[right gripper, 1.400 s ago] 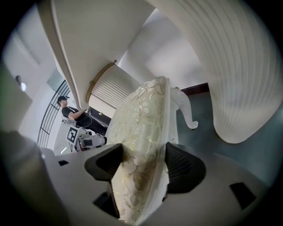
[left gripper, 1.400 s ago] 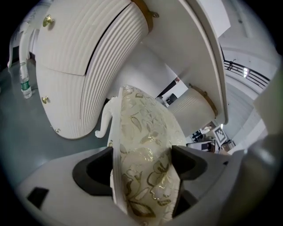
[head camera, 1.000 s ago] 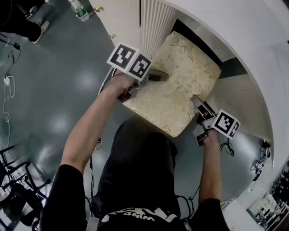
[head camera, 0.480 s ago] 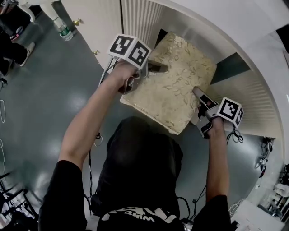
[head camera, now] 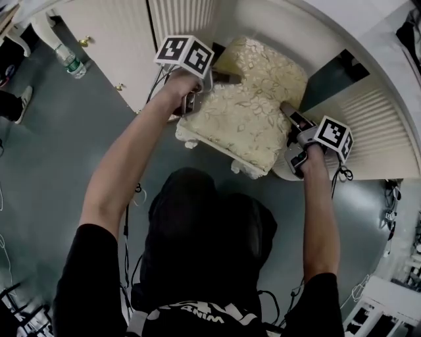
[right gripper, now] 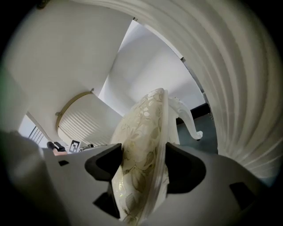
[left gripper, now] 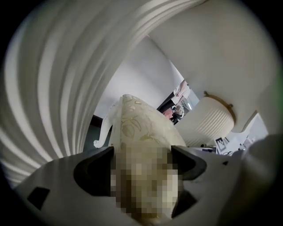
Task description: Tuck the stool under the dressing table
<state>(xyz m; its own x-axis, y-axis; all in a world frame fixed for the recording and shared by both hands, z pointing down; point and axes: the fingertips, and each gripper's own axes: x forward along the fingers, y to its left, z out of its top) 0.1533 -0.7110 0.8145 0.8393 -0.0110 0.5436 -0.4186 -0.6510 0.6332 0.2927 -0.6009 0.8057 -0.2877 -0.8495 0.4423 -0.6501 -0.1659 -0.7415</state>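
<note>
The stool has a cream floral seat and white curved legs. In the head view it stands in the gap between the dressing table's two ribbed pedestals, its far part under the white tabletop. My left gripper is shut on the seat's left edge, and my right gripper is shut on its right edge. In the left gripper view the cushion fills the gap between the jaws of the left gripper. The right gripper clamps the seat edge-on, and a stool leg shows behind.
The ribbed left pedestal and right pedestal flank the stool closely. A water bottle lies on the grey floor at the left, and cables trail beside the person's legs. More gear sits at the lower right.
Both grippers keep their hold on the seat. The head view has shifted, so the stool's near feet now show; the stool sits a little deeper between the pedestals.
</note>
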